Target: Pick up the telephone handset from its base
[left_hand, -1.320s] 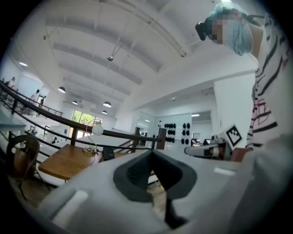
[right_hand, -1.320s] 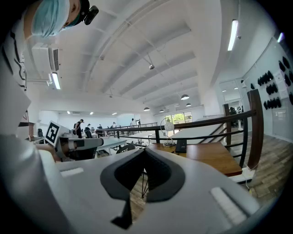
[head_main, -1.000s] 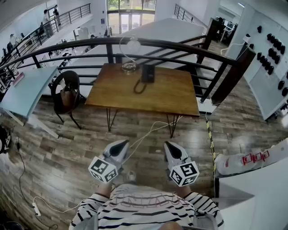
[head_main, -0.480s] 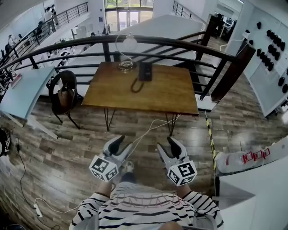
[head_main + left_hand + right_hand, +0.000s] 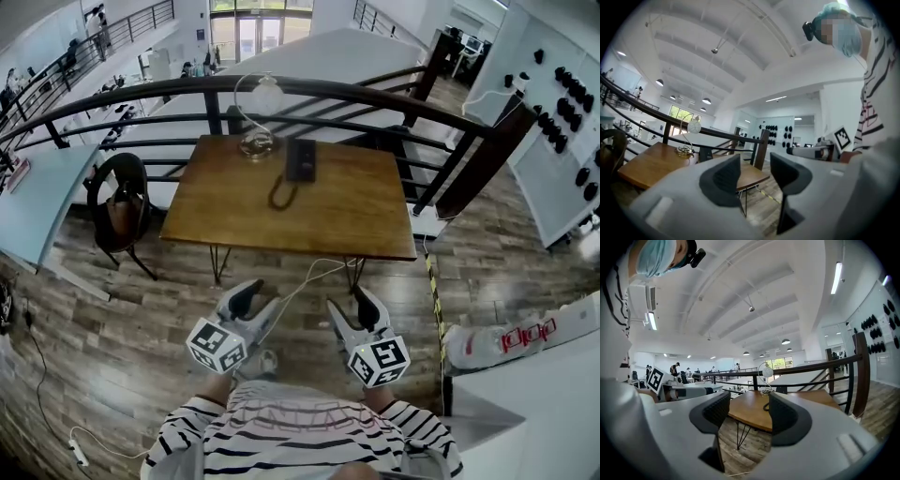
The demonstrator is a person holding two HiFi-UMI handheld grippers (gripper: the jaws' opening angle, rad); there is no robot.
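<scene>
Starting with the biggest thing, a wood floor [image 5: 141, 309] is seen under everything. A dark railing [image 5: 483, 155] is run along the far edge, and a brown wooden bench [image 5: 347, 216] is set against it. A black chair [image 5: 117, 192] is placed to the left of the bench.

The left gripper [image 5: 255, 305] and the right gripper [image 5: 352, 307] are held low, near a striped shirt [image 5: 300, 431], well apart from the bench and pointed toward it. Their fingers have just been opening and are now spread wide apart. Nothing is held between them in either gripper view.

At the far side of the bench, a lamp [image 5: 255, 144] is stood just beside the black telephone [image 5: 300, 159]. The handset is thought to be lying on its base there, but the two cannot be told apart from so far. A black cord [image 5: 271, 195] is looped in front of it. A thin white cable [image 5: 319, 266] is laid on the floor between the grippers and the bench.

Nothing has been reached yet. The cable could be tripped over on the way. The lamp could be knocked down if a gripper is swung too wide. The base could be dragged along if the handset is pulled up fast and the cord is stretched tight.

No box, bowl or cup is seen on the bench. Something brown, maybe a bag, is seen on the chair; what is in it cannot be told.
</scene>
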